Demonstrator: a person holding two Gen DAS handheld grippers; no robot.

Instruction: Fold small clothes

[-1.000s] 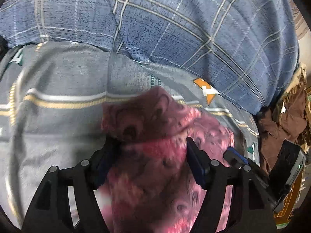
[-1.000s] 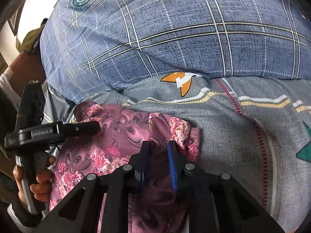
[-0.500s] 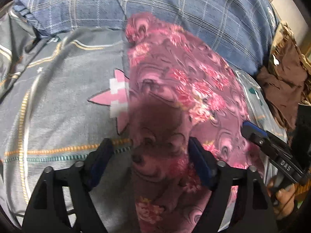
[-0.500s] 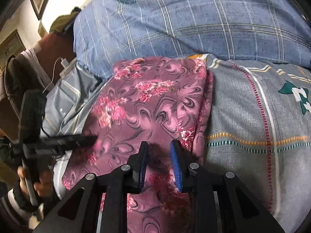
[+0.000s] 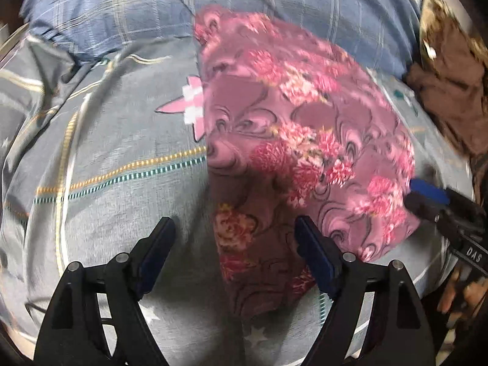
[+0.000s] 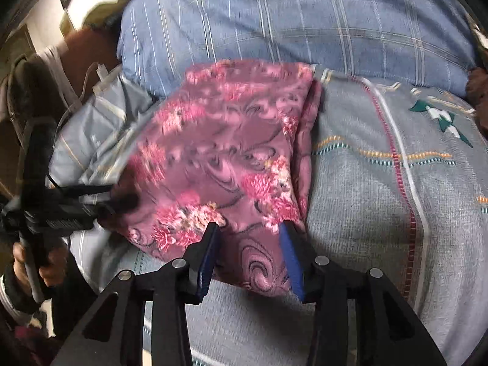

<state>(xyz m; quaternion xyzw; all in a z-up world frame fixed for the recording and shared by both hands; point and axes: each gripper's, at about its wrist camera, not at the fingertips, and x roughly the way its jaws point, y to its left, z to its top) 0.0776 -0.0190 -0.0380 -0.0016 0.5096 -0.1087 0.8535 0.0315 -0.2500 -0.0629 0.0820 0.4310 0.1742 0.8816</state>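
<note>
Both jaws parted, fold laid down.
We have let go: our right gripper [image 6: 248, 253], pinched on the floral garment [image 6: 225, 158] half a second ago, now gapes like our left gripper [image 5: 235, 241]. It lies doubled on the grey bedsheet [image 5: 106, 152] below the blue pillow [image 6: 305, 24]; this fold looks finished.

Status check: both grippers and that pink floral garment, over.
Left gripper open, fingers straddling the garment's near edge. Right gripper open. Pink floral garment lies folded on the grey bedsheet, against the blue plaid pillow. Nothing in the way.
</note>
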